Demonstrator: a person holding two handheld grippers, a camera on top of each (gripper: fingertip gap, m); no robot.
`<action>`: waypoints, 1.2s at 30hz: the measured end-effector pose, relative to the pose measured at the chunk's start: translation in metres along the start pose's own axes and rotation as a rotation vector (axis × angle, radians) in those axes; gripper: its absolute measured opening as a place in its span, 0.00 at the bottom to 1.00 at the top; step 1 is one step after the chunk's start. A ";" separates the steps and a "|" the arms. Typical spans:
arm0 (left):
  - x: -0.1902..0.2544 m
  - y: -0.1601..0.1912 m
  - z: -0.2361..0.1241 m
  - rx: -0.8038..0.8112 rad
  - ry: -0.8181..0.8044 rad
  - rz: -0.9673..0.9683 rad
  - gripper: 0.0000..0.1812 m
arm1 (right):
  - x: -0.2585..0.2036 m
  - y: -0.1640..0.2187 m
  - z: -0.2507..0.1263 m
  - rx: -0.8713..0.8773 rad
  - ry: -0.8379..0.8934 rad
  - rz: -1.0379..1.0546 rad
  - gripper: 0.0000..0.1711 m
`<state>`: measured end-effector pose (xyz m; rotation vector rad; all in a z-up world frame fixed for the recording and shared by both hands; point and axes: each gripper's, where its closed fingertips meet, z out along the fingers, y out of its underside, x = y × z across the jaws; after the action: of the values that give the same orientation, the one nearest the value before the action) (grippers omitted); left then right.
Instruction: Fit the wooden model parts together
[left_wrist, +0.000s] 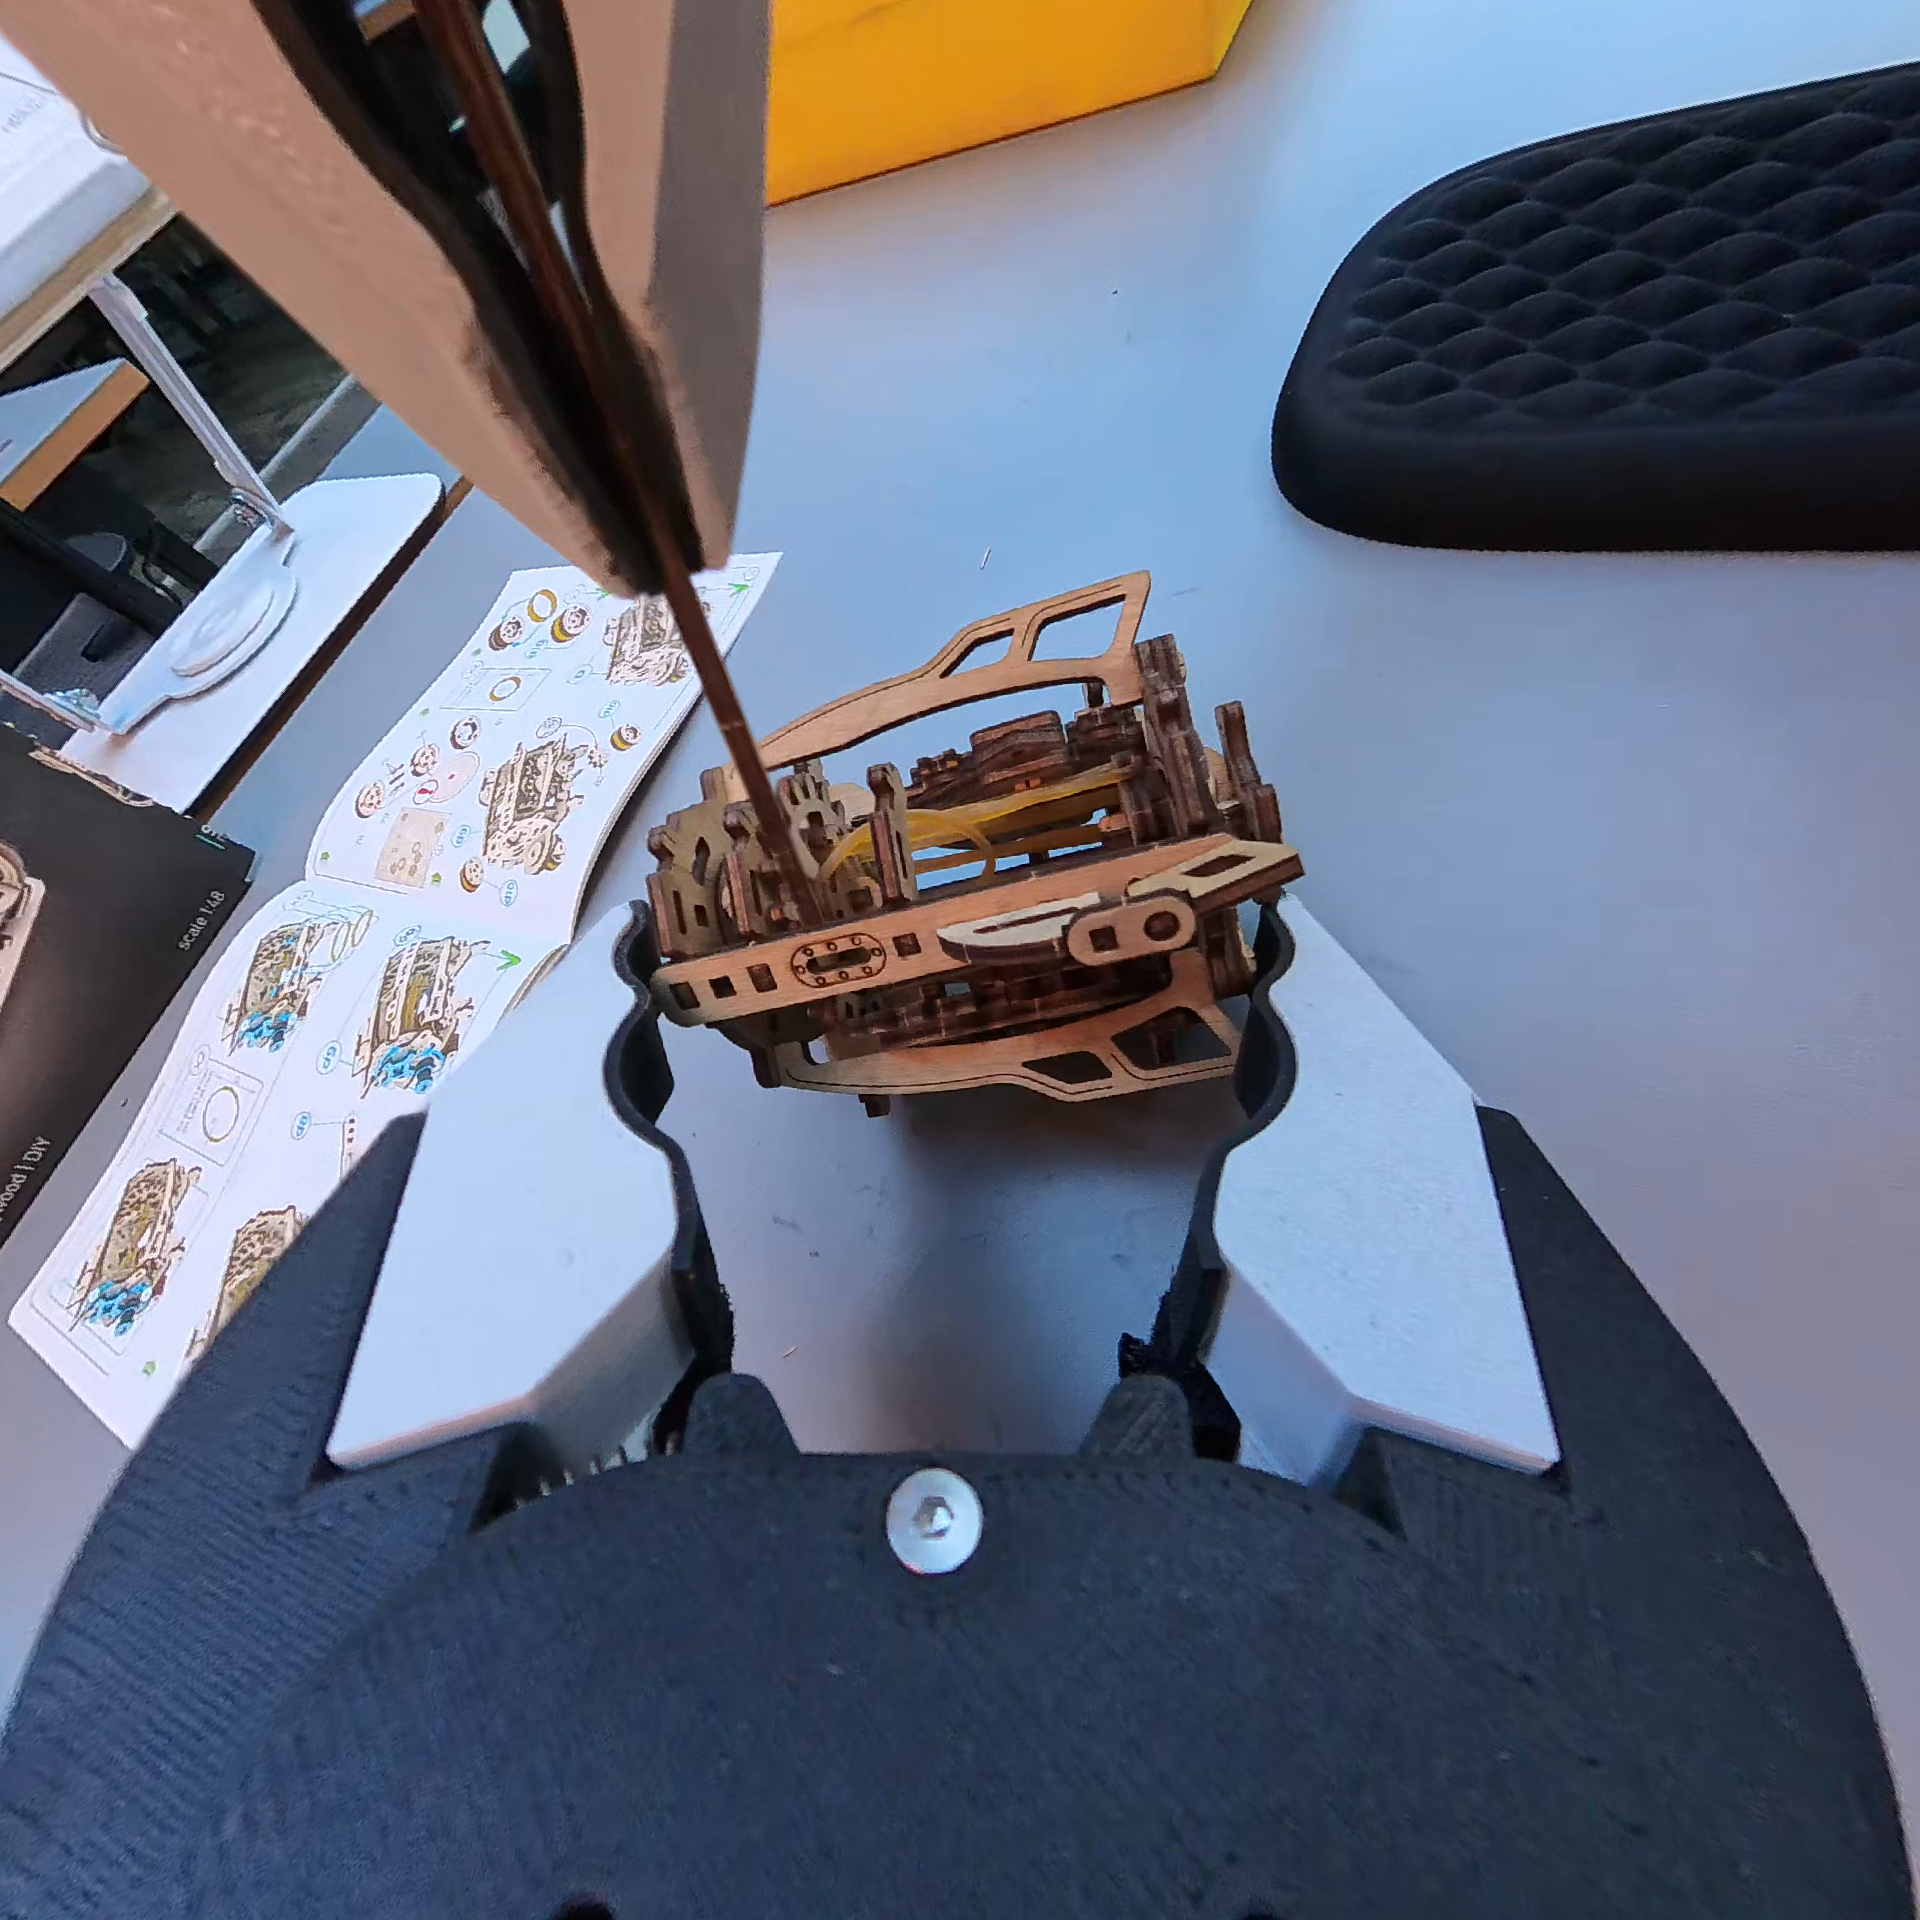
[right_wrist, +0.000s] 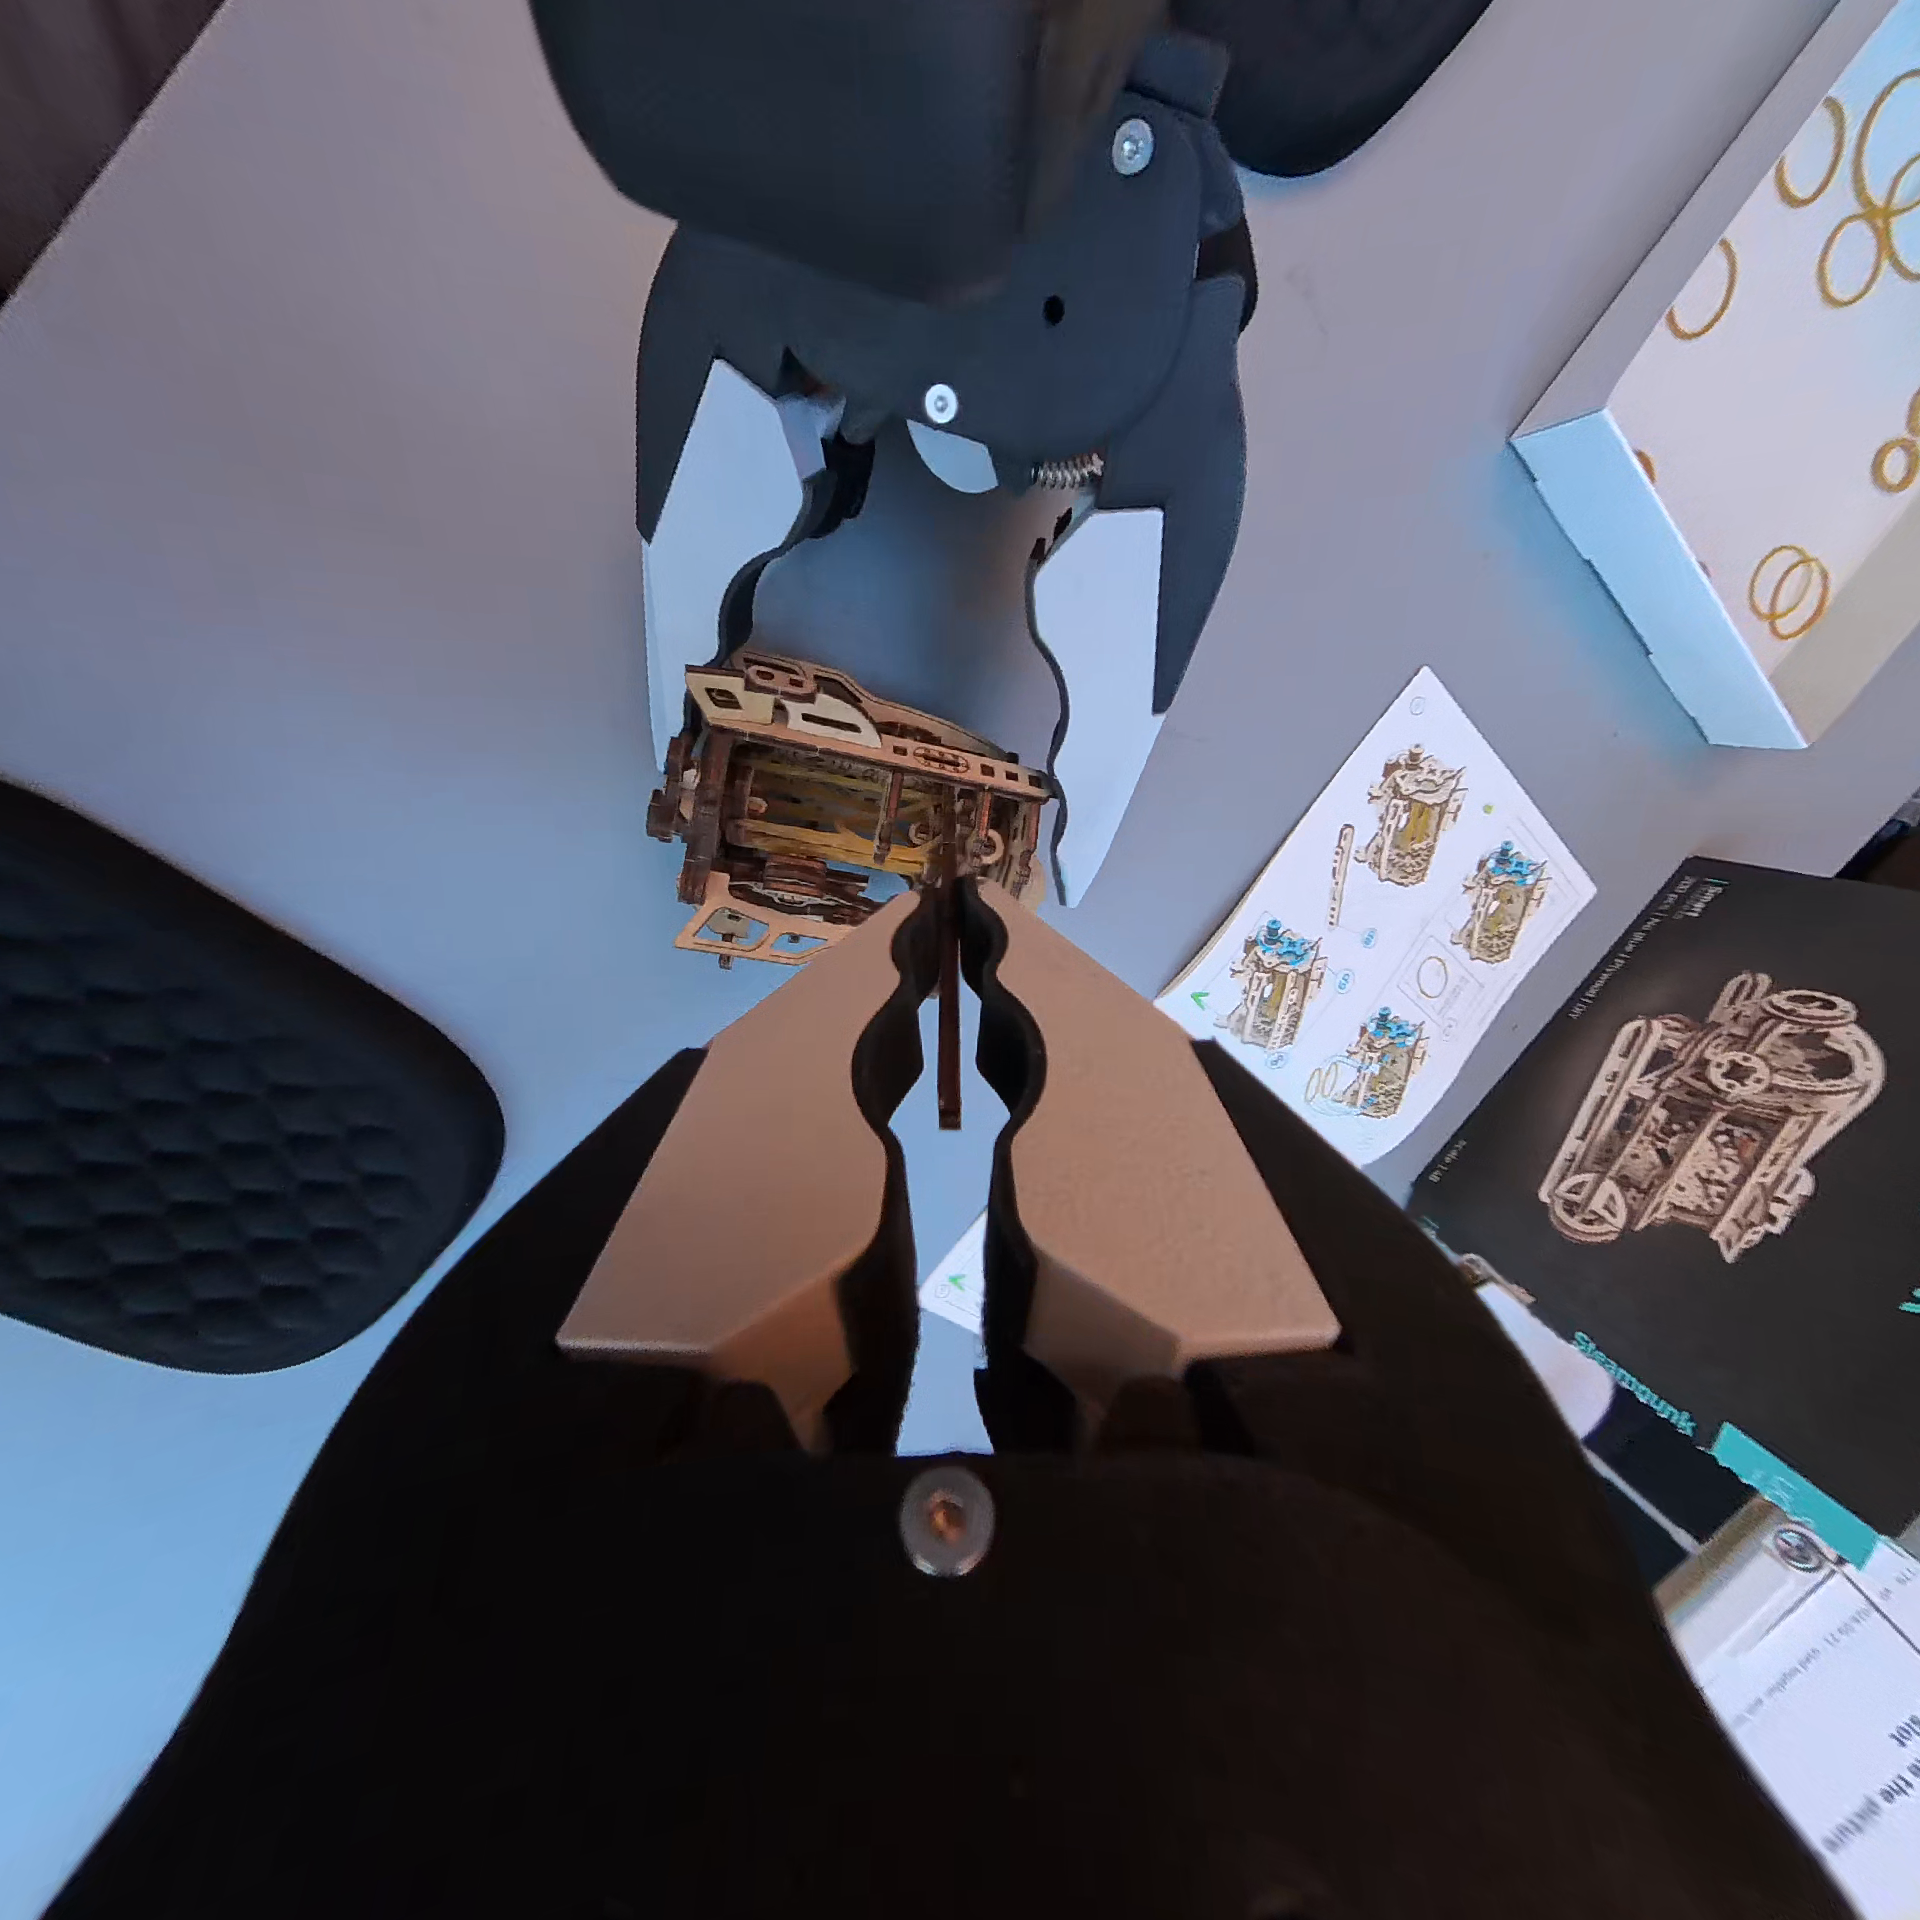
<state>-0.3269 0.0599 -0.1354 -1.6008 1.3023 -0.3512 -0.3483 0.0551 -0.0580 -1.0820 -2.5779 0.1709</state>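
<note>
A partly built wooden model (left_wrist: 966, 883) with yellow rubber bands inside rests on the grey table (left_wrist: 1455, 935). My left gripper (left_wrist: 951, 956), with white fingers, is shut on the model's two ends. My right gripper (right_wrist: 940, 904), with tan fingers, is shut on a thin dark wooden strip (right_wrist: 948, 1039). It comes in from the upper left in the left wrist view (left_wrist: 655, 571). The strip (left_wrist: 743, 748) slants down, and its tip sits among the model's upright parts near the left end. In the right wrist view the model (right_wrist: 831, 821) lies just beyond my fingertips, with the left gripper (right_wrist: 873, 821) clamping it from the far side.
An open instruction booklet (left_wrist: 416, 883) and a black kit box (right_wrist: 1714, 1143) lie beside the model. A black quilted cushion (left_wrist: 1621, 312) lies on the other side. A yellow box (left_wrist: 977, 83) and a white box with gold rings (right_wrist: 1766, 364) stand farther off. The gap from one gripper's tips to the other's is roughly 8 cm.
</note>
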 end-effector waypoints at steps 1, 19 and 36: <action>0.000 0.000 0.000 0.001 0.005 -0.005 0.61 | -0.001 -0.001 0.001 0.001 0.011 -0.016 0.01; -0.005 0.001 -0.002 0.002 0.104 -0.118 0.60 | 0.004 0.008 0.009 -0.150 0.131 -0.251 0.01; -0.007 0.000 -0.001 -0.010 0.123 -0.135 0.60 | 0.007 0.009 0.009 -0.270 0.107 -0.250 0.01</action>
<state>-0.3300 0.0652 -0.1324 -1.7025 1.2918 -0.5345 -0.3501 0.0669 -0.0665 -0.8148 -2.6603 -0.2959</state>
